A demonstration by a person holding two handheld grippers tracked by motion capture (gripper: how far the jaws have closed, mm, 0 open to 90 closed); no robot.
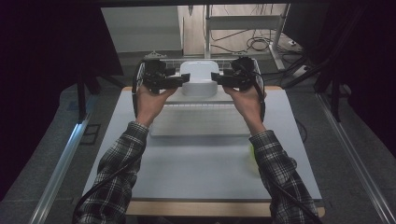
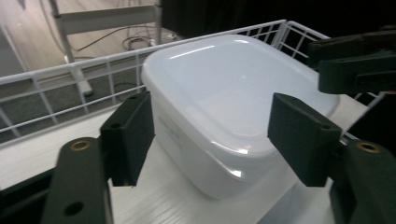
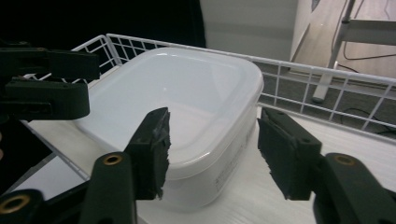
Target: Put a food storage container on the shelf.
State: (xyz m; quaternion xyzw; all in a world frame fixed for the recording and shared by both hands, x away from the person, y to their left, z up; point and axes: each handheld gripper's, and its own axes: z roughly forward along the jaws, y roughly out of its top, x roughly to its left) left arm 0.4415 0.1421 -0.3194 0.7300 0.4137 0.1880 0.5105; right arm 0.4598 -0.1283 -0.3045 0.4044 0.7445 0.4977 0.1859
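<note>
White lidded container (image 1: 199, 77) at 12 o'clock on surface (image 1: 205, 163), inside wire basket (image 2: 70, 77); left tool (image 1: 180, 80) at its 9 o'clock, right tool (image 1: 219, 78) at 3 o'clock; both spread wide, gripping nothing.

The white rounded-square plastic container (image 2: 233, 102) looks glossy and smooth; the white wire rack (image 2: 70, 84) looks coated metal; black tongs (image 3: 212, 154) matt.
</note>
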